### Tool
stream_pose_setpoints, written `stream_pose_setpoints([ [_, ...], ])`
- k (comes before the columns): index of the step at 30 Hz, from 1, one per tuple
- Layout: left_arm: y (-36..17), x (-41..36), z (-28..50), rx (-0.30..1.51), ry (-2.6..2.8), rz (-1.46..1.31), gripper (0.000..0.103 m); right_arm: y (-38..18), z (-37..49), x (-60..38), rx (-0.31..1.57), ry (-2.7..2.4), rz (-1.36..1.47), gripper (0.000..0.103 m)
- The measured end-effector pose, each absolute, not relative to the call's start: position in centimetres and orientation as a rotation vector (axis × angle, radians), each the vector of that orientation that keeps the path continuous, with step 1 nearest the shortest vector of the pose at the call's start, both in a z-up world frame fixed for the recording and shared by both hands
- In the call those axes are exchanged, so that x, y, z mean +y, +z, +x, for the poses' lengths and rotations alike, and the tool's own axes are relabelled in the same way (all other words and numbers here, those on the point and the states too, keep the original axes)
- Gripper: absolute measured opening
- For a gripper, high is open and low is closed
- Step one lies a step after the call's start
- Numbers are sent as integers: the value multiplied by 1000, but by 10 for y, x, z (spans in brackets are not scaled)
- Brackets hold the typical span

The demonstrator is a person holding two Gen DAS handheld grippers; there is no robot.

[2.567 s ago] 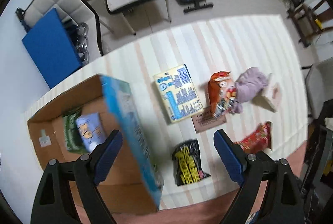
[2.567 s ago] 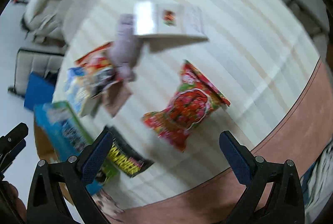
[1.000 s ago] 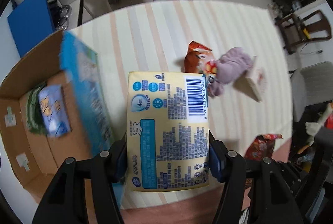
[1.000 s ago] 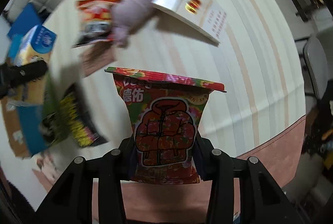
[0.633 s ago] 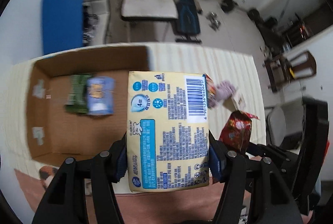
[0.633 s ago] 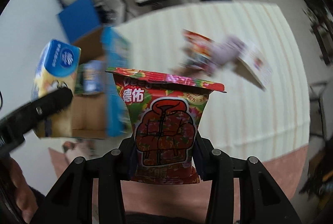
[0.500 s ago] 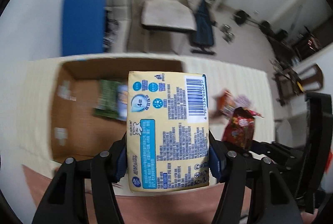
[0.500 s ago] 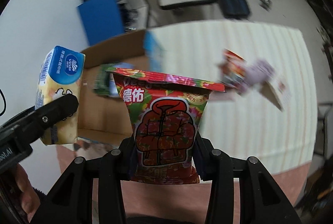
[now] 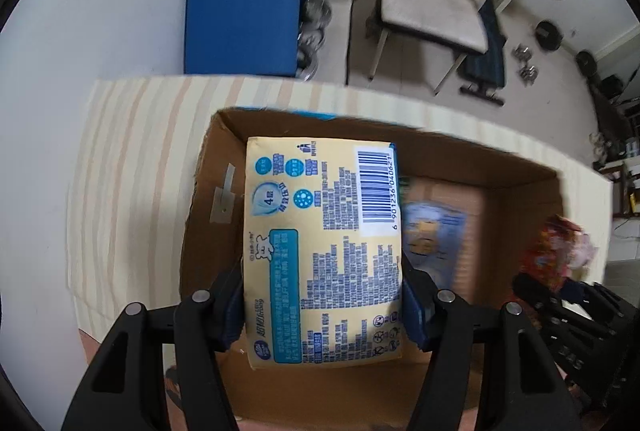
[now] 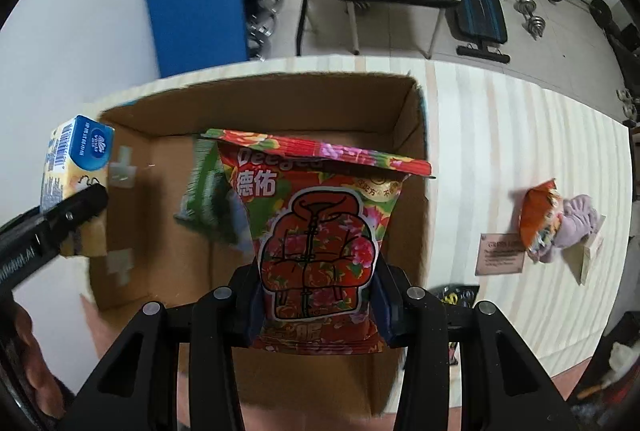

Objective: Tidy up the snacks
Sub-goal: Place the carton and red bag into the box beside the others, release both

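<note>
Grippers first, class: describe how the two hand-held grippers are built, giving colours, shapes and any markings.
Both the left gripper and the right gripper have matte black angular arms with triangular cut-outs, round silver screws at the joints, and dark blue pads on the fingers. In the right wrist view, the left gripper's arm bears white lettering.

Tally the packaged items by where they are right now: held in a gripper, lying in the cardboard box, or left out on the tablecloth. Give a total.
Held in a gripper: 2, the yellow pack and the red floral bag
In the cardboard box: 2, the green packet and the blue packet
On the tablecloth: 2, the orange bag and the black packet
Total: 6
</note>
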State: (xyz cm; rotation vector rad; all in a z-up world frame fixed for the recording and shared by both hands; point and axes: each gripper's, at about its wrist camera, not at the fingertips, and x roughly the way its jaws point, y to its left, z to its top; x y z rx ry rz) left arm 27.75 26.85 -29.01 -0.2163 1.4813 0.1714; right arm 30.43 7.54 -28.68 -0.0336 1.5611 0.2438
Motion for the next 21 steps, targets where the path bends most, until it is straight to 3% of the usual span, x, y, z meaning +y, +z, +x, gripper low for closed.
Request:
stream_pose_setpoints([
  [16,-358,277,312,1657,146,-193,62,-366,347,91,1624,137,-164,48],
  [20,-343,281,309,1634,130,-234,68,-360,350,94,1605,138,-156,74],
  [21,-338,282,308,1622,133,-228,71,-358,350,94,1600,142,-153,74],
])
